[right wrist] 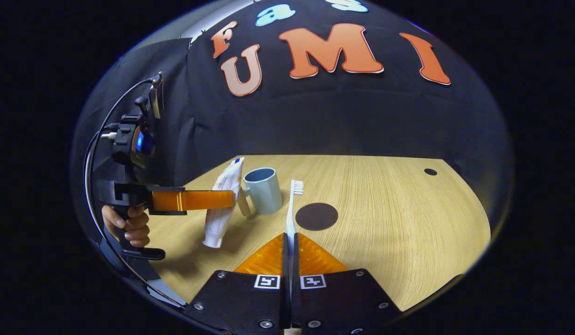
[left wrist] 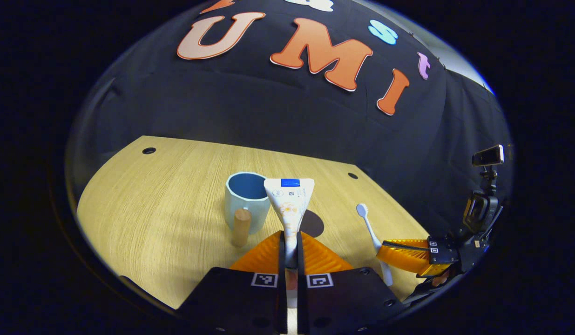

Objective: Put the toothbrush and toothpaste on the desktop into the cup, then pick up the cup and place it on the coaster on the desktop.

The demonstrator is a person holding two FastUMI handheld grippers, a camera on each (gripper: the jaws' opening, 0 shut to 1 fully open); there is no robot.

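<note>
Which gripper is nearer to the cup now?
Left. The left gripper, holding the toothpaste, is right beside the cup. The right gripper, holding the toothbrush, is farther back.

Each gripper has ribbed orange fingers on black blocks that carry white squares with black coded marks, as on the left gripper [left wrist: 291,246] and the right gripper [right wrist: 290,253]. Silver screws dot the right gripper's blocks. Seen from the right gripper view, the left gripper has a black handle, a looping black cable and a small camera on top.
</note>
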